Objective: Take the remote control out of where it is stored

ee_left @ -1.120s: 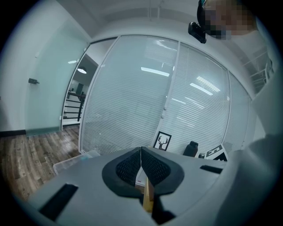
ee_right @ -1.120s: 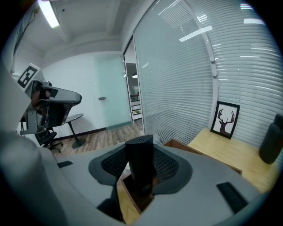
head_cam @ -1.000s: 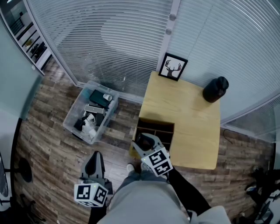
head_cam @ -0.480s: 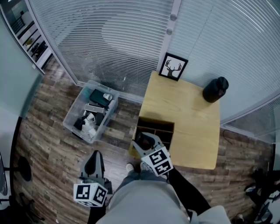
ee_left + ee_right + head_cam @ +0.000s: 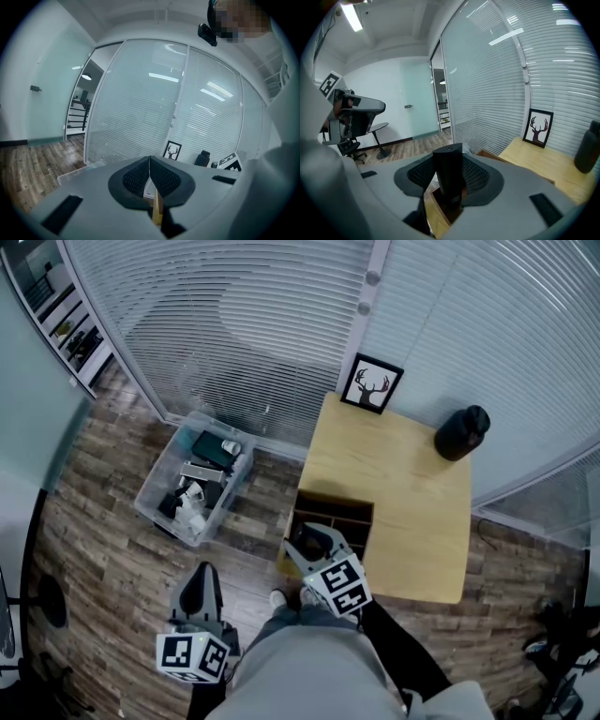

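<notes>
A black remote control stands upright between the pads of my right gripper, which is shut on it just above a wooden compartment box. From the head view, the right gripper sits over the left cell of the wooden divided box set at the edge of a light wood table. My left gripper hangs lower left over the floor, its pads pressed together with nothing between them.
A framed deer picture and a black cylinder stand at the table's far side against glass walls with blinds. A clear plastic bin of odds and ends lies on the wood floor to the left. An office chair stands behind.
</notes>
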`<move>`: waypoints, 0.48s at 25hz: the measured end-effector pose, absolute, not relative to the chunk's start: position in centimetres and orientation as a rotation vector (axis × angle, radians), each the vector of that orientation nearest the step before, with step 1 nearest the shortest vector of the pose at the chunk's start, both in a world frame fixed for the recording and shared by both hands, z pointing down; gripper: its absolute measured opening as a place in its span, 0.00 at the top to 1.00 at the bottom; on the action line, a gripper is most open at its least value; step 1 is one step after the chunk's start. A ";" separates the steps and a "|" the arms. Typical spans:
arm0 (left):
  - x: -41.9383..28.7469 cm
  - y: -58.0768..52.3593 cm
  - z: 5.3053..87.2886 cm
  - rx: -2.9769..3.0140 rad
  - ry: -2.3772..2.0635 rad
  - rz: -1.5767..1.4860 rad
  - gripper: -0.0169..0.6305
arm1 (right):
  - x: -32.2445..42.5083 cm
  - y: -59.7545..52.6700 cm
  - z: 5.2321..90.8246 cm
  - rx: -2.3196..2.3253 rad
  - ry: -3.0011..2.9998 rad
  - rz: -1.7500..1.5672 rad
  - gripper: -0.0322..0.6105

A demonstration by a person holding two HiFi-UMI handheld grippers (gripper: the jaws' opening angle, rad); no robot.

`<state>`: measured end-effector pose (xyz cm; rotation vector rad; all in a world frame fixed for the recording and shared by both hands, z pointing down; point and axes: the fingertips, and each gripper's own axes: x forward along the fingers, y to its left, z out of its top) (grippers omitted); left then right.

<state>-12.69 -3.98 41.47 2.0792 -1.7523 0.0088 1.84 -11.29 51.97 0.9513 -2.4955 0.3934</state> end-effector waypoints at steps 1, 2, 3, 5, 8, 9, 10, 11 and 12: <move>-12.7 -4.0 41.5 2.079 -1.751 0.009 0.96 | 1.9 -11.3 51.9 0.952 -2.495 0.393 0.68; -12.7 -4.1 41.5 2.078 -1.751 0.010 0.96 | 1.9 -11.4 51.9 0.953 -2.496 0.392 0.68; -12.6 -4.1 41.5 2.078 -1.750 0.010 0.96 | 1.9 -11.5 51.9 0.955 -2.496 0.392 0.68; -12.6 -4.2 41.6 2.079 -1.749 0.008 0.96 | 2.0 -11.6 51.9 0.957 -2.495 0.394 0.68; -12.6 -4.3 41.5 2.080 -1.749 0.011 0.96 | 2.1 -11.7 51.8 0.961 -2.495 0.401 0.68; -12.6 -4.4 41.5 2.081 -1.748 0.011 0.96 | 2.2 -11.7 51.8 0.962 -2.495 0.403 0.68; -12.5 -4.4 41.5 2.082 -1.748 0.011 0.96 | 2.2 -11.7 51.8 0.962 -2.495 0.403 0.68; -12.5 -4.4 41.5 2.083 -1.749 0.010 0.96 | 2.2 -11.7 51.7 0.962 -2.495 0.403 0.68; -12.5 -4.3 41.5 2.083 -1.749 0.011 0.96 | 2.2 -11.6 51.7 0.963 -2.495 0.403 0.68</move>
